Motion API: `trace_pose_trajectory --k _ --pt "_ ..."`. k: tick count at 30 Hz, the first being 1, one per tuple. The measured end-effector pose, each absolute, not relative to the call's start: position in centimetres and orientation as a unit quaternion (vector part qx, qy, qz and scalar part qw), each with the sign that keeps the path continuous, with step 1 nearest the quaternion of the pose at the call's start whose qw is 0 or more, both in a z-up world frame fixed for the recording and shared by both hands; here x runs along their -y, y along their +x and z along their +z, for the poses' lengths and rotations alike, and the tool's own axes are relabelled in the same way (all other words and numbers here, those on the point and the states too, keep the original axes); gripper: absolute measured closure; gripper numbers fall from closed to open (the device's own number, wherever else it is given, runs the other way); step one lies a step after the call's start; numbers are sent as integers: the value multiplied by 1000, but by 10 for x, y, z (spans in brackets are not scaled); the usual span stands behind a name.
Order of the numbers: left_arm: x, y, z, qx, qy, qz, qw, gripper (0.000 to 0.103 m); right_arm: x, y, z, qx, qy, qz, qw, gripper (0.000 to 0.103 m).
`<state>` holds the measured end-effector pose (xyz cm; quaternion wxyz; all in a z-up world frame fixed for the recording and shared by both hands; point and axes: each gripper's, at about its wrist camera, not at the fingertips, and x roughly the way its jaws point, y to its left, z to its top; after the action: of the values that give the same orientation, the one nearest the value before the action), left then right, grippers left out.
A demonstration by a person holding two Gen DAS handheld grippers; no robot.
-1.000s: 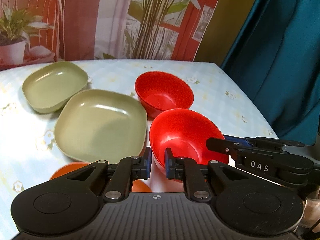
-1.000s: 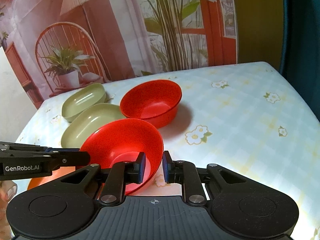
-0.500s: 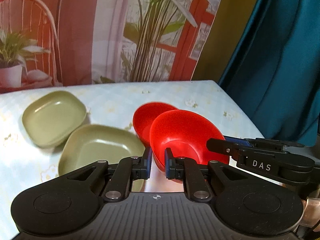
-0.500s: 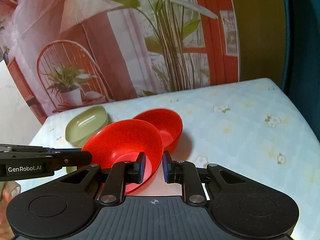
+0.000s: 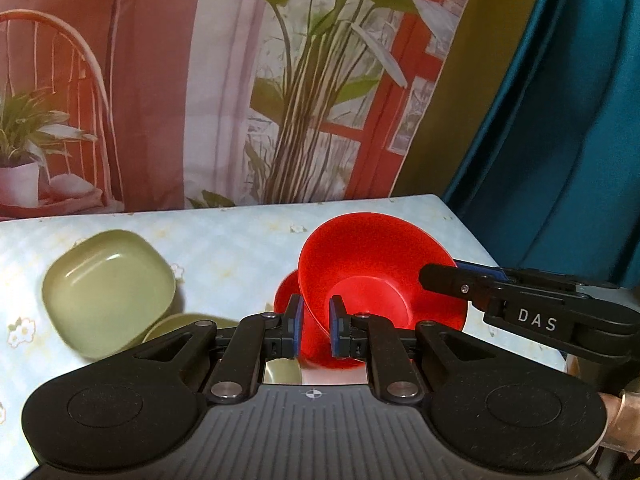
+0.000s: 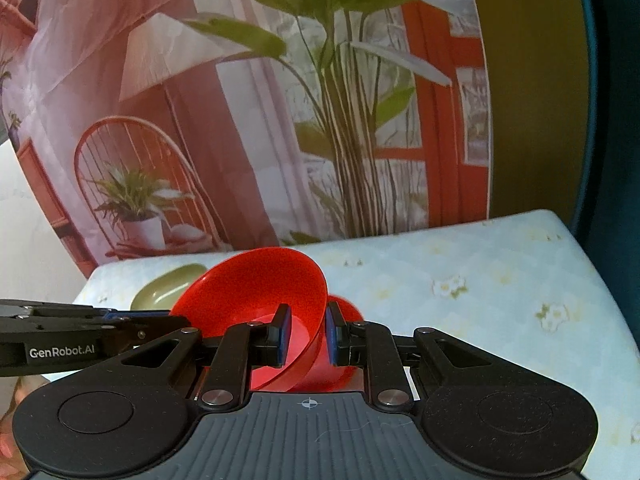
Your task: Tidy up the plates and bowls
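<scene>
Floral tablecloth spread over the whole work surface, printed backdrop of plants and a chair behind it. Two square green plates toward the left: one lying flat and fully visible, the nearer one mostly hidden behind the left gripper's body, just beside the first rather than on it, so plate stacking judged not yet done. Two red bowls right of the plates: the carried red bowl raised and tilted, mouth turned toward the far side and up, directly above and partly in front of the resting red bowl, which peeks out at the lower left in the left view and just right of the carried one in the right view. Nesting of the bowls judged under way but unfinished: carried bowl not seated in the other, contact between the two impossible to tell. Left gripper clenched on the near rim of the carried bowl, wall of the bowl running between the blue pads. Right gripper likewise clamped on the same bowl's rim from the right side, one pad inside the bowl and one outside. Remaining, by this reading: lowering and levelling the bowl into its mate, letting go, then the plates.
</scene>
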<state>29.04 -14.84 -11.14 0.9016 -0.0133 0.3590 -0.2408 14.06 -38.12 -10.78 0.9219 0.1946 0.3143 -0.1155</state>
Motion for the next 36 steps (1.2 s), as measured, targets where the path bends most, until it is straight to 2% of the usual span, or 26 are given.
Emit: trace_pose_trajectory --k 13,25,36 --pt "168 334 -122 -374 0 -229 899 88 410 180 -119 -313 199 -120 921 85" --pt "174 341 -158 -410 11 -227 883 88 411 176 -167 -349 222 -126 902 85" --pt "177 339 -168 -418 26 -218 881 88 406 175 -177 -357 211 -127 901 85"
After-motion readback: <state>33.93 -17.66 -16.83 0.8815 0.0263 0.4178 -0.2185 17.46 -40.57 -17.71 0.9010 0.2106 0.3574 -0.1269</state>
